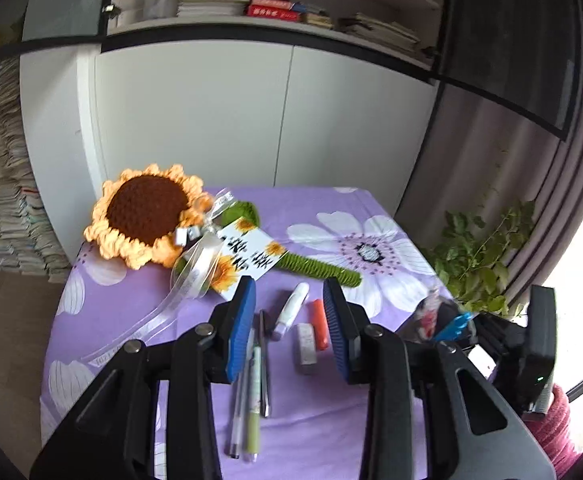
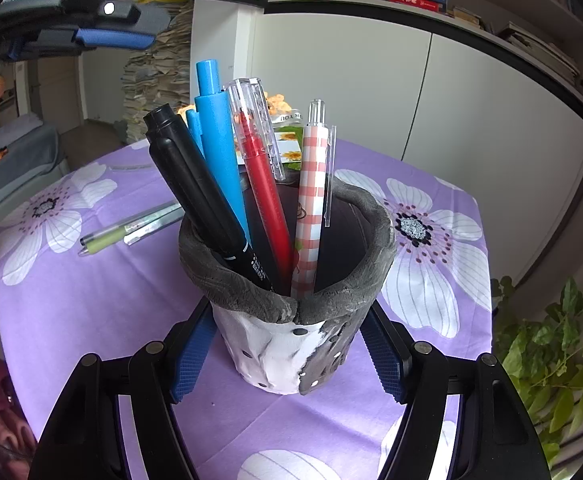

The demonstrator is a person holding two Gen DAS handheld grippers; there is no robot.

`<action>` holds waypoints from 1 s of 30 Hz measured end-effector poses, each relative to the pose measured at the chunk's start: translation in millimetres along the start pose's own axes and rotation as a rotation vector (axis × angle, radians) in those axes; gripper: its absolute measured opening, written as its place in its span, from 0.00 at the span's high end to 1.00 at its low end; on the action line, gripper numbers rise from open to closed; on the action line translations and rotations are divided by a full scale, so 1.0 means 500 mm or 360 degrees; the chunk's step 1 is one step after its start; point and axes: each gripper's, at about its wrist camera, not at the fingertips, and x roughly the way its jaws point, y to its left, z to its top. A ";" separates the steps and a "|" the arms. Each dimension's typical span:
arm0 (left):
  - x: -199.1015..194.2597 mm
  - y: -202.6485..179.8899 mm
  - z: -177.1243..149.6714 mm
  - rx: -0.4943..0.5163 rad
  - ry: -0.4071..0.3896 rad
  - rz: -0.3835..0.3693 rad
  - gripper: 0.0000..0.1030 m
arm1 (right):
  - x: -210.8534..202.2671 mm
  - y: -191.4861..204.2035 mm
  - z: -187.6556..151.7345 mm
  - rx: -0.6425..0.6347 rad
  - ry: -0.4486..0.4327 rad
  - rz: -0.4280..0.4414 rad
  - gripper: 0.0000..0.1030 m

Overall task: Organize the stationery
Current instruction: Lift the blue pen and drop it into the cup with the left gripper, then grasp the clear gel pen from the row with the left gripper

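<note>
Left wrist view is showing the left tongs standing spread and empty above the loose stationery on the tabletop. Lying between and just beyond their pads are a white correction pen, an orange marker and a grey eraser; a green pen and two slimmer pens are lying under the left pad. The right tongs are pinching the pen holder, which is already carrying four pens.

Judged step: collecting the next loose item. The next move is calling for a lowering onto one piece only, as the pieces are lying close together.

Ahead of the left tongs the crochet sunflower is crowding the far side; the tabletop edge is running near on the left. Open room is lying nearer the camera.
</note>
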 end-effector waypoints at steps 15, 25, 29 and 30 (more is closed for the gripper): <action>0.184 0.066 -0.076 0.0018 0.0394 0.0227 0.70 | -0.002 0.000 0.000 0.0010 0.0002 0.0004 0.30; 0.255 0.059 -0.075 0.0078 0.0494 0.0251 0.70 | 0.000 -0.001 0.000 0.0015 0.0005 0.0012 0.30; 0.262 0.064 -0.076 0.0091 0.0512 0.0301 0.75 | 0.000 -0.001 0.000 0.0015 0.0004 0.0012 0.30; 0.263 0.067 -0.077 0.0087 0.0526 0.0302 0.76 | 0.000 -0.001 0.000 0.0015 0.0004 0.0012 0.30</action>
